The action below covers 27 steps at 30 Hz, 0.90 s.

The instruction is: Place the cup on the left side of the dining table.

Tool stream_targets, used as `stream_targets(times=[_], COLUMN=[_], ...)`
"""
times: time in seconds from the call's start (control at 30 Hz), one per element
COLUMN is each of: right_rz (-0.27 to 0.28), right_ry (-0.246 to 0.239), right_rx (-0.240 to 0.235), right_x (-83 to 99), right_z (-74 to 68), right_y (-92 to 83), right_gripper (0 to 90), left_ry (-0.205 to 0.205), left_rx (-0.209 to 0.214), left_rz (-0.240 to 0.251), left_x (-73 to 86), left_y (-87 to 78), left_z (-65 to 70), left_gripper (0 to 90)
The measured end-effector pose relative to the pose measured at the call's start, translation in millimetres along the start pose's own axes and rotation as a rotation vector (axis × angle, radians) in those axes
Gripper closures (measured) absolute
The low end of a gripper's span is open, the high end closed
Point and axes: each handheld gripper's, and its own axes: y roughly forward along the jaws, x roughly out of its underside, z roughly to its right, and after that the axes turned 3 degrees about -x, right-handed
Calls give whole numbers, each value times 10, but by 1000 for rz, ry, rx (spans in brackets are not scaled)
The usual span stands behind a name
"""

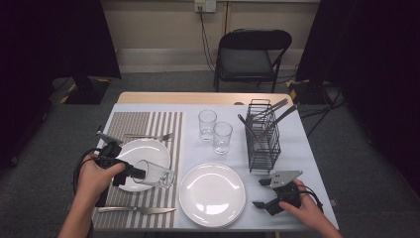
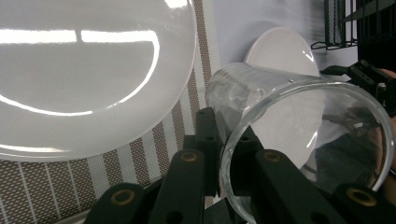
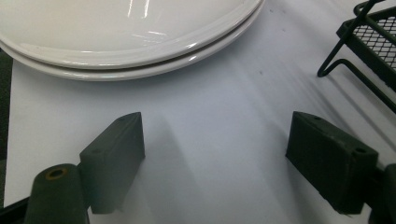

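A clear, empty drinking glass [image 1: 154, 174] lies tipped on its side, rim clamped by the left gripper [image 1: 132, 173], over the striped placemat [image 1: 148, 124] at 3 o'clock of the left white plate [image 1: 148, 148]. The right gripper [image 1: 262, 193] rests with jaws spread, grasping nothing. The black wire caddy [image 1: 262, 144] holds cutlery.
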Motion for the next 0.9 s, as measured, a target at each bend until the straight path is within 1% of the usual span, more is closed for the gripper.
stream_targets(times=[0.07,0.13,0.17,0.2,0.23,0.27,0.3,0.4,0.43,0.5,0.73,0.8,0.83,0.9], right_rz=[0,0,0,0,0,0,0,0,-1,0,0,0,0,0], right_ry=[0,0,-1,0,-1,-1,-1,0,0,-1,0,0,0,0], right_rx=[0,1,0,0,-1,0,1,0,1,0,1,1,1,1], right_x=[0,0,0,0,0,0,0,0,0,0,0,0,0,0], right_z=[0,0,0,0,1,0,0,0,0,0,0,0,0,0], right_y=[0,0,0,0,0,0,0,0,0,0,0,0,0,0], right_gripper=[183,183,183,183,183,183,183,183,183,183,183,183,183,183], left_ry=[-2,4,-8,-2,-5,-12,-4,-8,-3,-4,-15,-8,-12,-14], left_rx=[-4,-12,-16,-18,-22,-9,-11,-15,-11,-20,-20,-38,-29,-26], left_rz=[4,-2,-2,-5,0,-4,-11,-6,-13,-11,-15,-18,-23,-22], left_x=[7,28,35,40,47,53,58,77,84,96,138,157,162,169], left_y=[6,12,18,18,22,29,25,35,34,46,70,75,78,81], left_z=[0,-10,-10,-15,-16,-28,-36,-37,-46,-59,-94,-98,-96,-101], left_gripper=[855,856,856,856,855,856,855,855,856,855,855,855,855,855])
